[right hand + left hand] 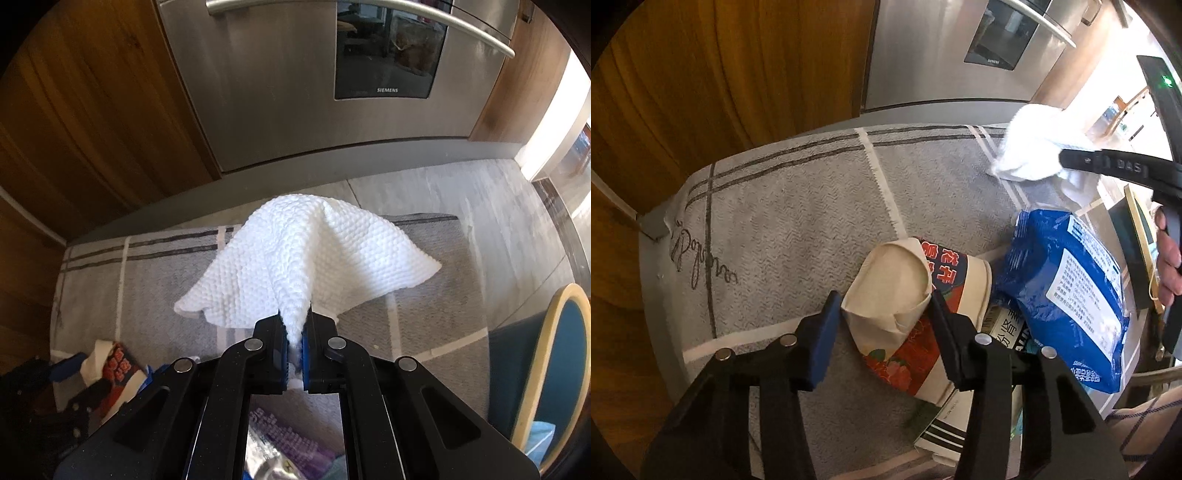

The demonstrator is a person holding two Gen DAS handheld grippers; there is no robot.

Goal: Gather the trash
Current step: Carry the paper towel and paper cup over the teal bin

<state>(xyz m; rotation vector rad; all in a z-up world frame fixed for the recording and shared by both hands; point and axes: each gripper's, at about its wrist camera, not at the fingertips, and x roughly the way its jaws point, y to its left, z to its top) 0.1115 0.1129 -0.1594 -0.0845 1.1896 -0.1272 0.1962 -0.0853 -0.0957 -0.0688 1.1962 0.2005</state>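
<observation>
A crushed paper cup [905,291] with red and blue print lies on a grey mat [783,229]. My left gripper [882,314] is open, with a finger on each side of the cup's flattened base. A blue snack bag [1067,295] lies to the cup's right, over a flat printed packet [1008,328]. My right gripper [294,332] is shut on a white textured paper towel [306,254] and holds it above the mat [147,288]. The towel [1034,144] and right gripper also show at the far right of the left wrist view. The cup [118,369] shows at the lower left of the right wrist view.
A steel oven front [295,92] and wooden cabinet panels [92,110] stand behind the mat. A blue bin with a cream rim [554,369] stands at the right. Grey tile floor [480,199] lies beyond the mat.
</observation>
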